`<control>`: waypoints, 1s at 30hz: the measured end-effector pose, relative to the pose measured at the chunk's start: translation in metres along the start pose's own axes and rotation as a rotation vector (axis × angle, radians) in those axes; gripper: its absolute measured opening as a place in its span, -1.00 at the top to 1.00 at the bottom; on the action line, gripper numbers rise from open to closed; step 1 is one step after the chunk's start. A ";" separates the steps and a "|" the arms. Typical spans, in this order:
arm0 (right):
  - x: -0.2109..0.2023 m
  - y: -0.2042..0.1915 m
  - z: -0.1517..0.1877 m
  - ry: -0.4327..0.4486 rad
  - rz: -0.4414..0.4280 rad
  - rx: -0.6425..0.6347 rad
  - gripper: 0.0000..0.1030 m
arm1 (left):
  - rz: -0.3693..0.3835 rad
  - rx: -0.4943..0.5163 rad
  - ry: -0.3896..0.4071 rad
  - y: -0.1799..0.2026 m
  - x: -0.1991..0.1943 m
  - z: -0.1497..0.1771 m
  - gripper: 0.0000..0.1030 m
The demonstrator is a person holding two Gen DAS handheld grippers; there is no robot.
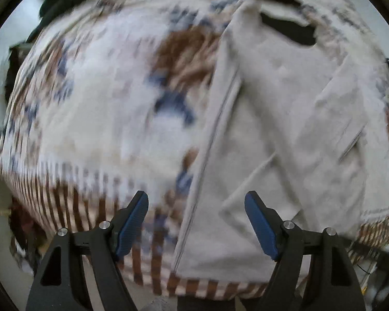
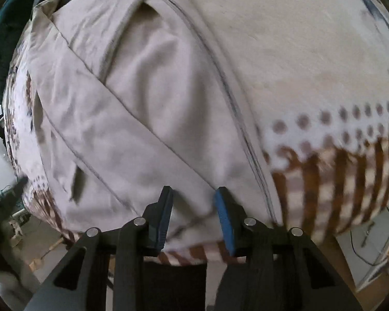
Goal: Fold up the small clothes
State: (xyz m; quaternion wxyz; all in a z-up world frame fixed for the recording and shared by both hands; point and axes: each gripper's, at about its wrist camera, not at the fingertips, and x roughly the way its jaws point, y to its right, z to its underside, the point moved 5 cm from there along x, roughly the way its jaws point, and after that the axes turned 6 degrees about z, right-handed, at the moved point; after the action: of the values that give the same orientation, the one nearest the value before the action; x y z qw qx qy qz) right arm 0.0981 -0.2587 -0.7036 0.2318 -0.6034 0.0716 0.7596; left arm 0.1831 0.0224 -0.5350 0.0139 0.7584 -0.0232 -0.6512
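Note:
A pale beige garment (image 1: 285, 119) lies spread on a patterned cloth-covered table (image 1: 96, 108), with folds and stitched seams showing. In the left wrist view my left gripper (image 1: 196, 204) is open, its blue-padded fingers hovering over the garment's near left edge. In the right wrist view the same garment (image 2: 132, 108) fills the left and middle. My right gripper (image 2: 193, 197) is open with a narrower gap, and the garment's near hem sits between its fingers. The left wrist view is blurred by motion.
The tablecloth (image 2: 311, 59) is white with blue and brown floral prints and a brown striped border (image 2: 337, 181) hanging over the near edge. Dark clothes (image 1: 285, 26) lie at the far side. A dark green cloth (image 2: 2, 39) sits at far left. Floor and cables show beyond the table's right.

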 end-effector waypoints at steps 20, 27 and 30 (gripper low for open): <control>-0.110 -0.054 -0.274 0.324 0.061 0.188 -0.14 | -0.316 0.247 0.129 0.008 0.122 -0.317 -0.50; -0.122 -0.054 -0.290 0.315 0.070 0.153 -0.14 | -0.186 0.115 0.112 -0.036 0.109 -0.321 -0.50; -0.126 -0.058 -0.267 0.297 0.027 0.120 -0.14 | -0.096 0.087 0.165 -0.040 0.067 -0.301 -0.49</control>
State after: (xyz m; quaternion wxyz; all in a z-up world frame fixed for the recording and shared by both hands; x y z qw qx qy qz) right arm 0.3799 -0.3452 -0.6435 0.2442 -0.6933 0.1585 0.6593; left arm 0.4919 0.0557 -0.5574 -0.0484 0.8095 -0.0140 -0.5850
